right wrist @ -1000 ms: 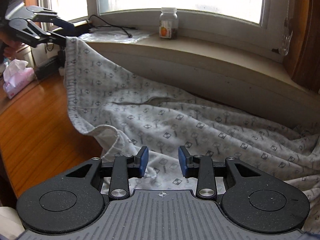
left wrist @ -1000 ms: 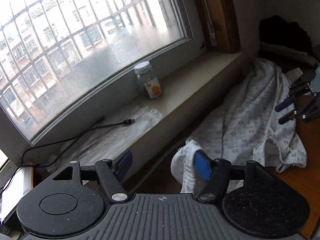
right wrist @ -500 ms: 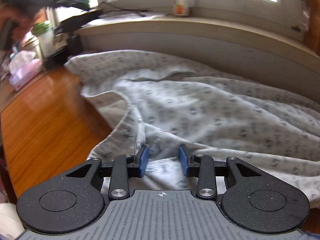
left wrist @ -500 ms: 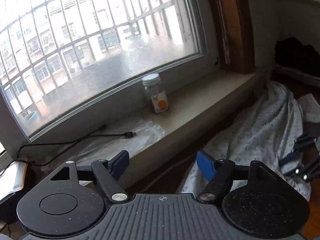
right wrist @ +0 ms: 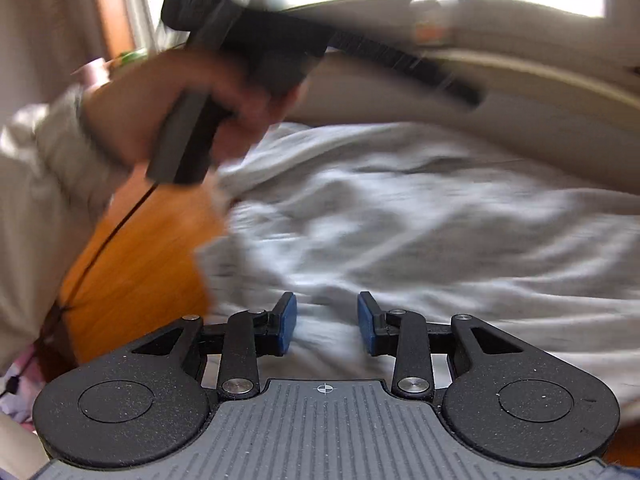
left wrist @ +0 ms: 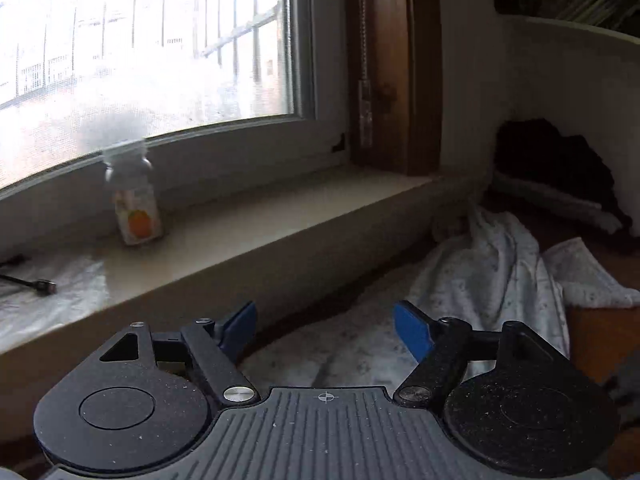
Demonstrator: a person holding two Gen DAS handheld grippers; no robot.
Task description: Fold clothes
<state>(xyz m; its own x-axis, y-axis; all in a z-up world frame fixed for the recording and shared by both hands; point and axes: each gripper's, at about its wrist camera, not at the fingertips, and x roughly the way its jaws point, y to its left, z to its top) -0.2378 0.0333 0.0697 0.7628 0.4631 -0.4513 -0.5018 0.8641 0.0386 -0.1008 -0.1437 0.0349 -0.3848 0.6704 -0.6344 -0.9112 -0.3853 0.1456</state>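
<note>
Both your tongs, left [left wrist: 325,326] and right [right wrist: 327,323], gape empty over the white patterned cotton garment [right wrist: 420,216], spread rumpled on the orange wooden tabletop [right wrist: 136,264]. You're between folds, I'd say; next pick an edge.

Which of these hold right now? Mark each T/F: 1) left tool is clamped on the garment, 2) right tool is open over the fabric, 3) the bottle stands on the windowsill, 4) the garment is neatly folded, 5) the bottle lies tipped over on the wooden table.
1) False. The left tool is open, its blue pads wide apart with nothing between them.
2) True. The right tool is open, with the patterned garment below and ahead of it.
3) True. The bottle stands upright on the windowsill.
4) False. The garment lies spread and rumpled on the wooden table.
5) False. The bottle is upright on the windowsill, not on the table.
</note>
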